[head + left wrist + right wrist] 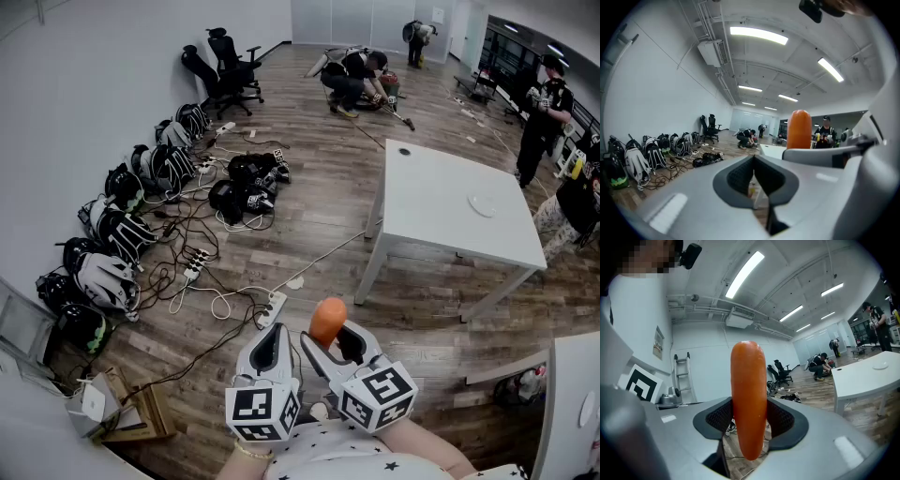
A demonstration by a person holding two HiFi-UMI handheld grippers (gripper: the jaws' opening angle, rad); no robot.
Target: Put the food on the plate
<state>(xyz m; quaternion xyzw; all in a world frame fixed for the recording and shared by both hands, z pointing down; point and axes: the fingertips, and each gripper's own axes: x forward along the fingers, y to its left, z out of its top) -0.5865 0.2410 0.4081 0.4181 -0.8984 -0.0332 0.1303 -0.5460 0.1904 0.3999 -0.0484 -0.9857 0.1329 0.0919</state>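
our right gripper (334, 341) clamped the carrot (327, 320) upright above the floor, well apart from the plate (483, 204) on the white table (441, 211). left gripper (273, 343) was shut, empty. risk: the smooth carrot could slip out w/ any jolt.

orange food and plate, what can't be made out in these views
Head view: orange food lower end hidden in the right gripper, between its jaws.
Head view: plate too small to show any contents.
Left gripper view: plate unseen, right gripper covers most of the table.
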